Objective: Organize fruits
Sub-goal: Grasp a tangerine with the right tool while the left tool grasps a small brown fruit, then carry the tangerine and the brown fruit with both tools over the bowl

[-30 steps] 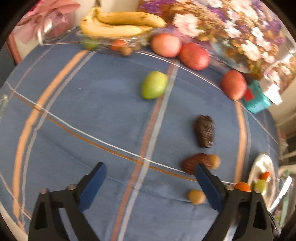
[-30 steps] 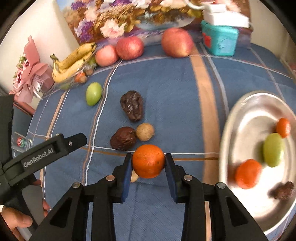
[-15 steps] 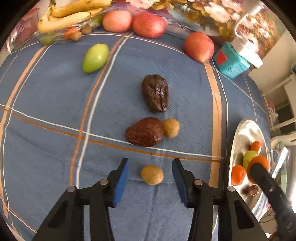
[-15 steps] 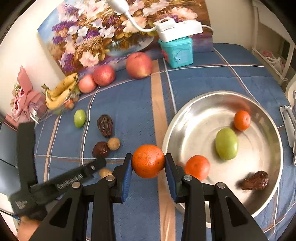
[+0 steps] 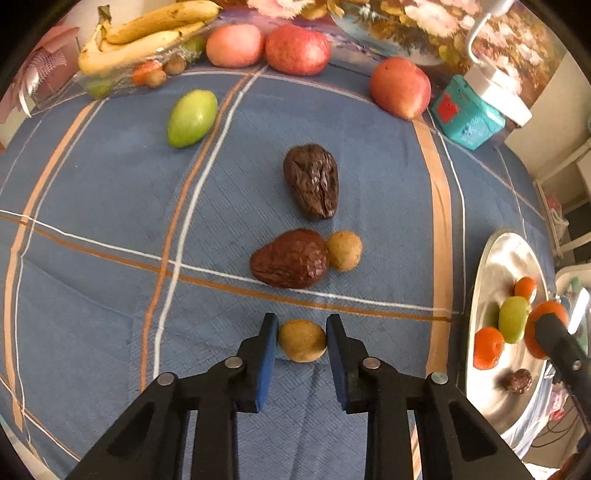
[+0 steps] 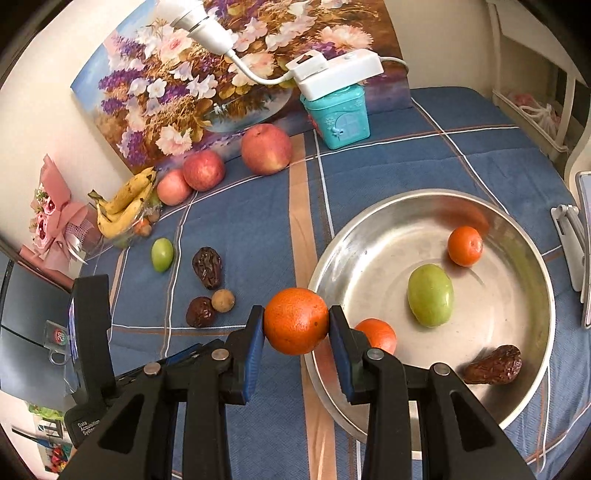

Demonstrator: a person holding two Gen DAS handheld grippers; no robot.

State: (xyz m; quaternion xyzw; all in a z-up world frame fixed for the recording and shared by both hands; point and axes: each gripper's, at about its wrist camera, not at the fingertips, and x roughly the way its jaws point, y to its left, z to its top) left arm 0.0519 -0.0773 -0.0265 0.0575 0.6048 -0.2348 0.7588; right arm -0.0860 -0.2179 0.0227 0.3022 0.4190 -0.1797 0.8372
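Note:
My left gripper [image 5: 302, 341] points down at the blue checked cloth, shut on a small tan round fruit [image 5: 302, 340] that rests on the cloth. My right gripper [image 6: 296, 321] is shut on an orange [image 6: 296, 320], held over the left rim of the steel bowl [image 6: 369, 218]. The bowl holds two small oranges [image 6: 464, 245], a green fruit [image 6: 430, 294] and a dark date [image 6: 493, 364]. In the left wrist view, the right gripper's orange [image 5: 543, 321] shows at the far right above the bowl [image 5: 506, 251].
Two dark dates [image 5: 312, 181] [image 5: 290, 258] and another tan fruit [image 5: 344, 251] lie just beyond my left gripper. Farther back are a green fruit [image 5: 192, 118], three apples [image 5: 400, 86], bananas [image 5: 147, 33] in a clear tray, a teal box [image 5: 467, 118] and a flower painting [image 6: 221, 74].
My left gripper moved right across the cloth and shut on the small tan fruit. My right gripper carried the orange from beside the dates to the bowl's left rim.

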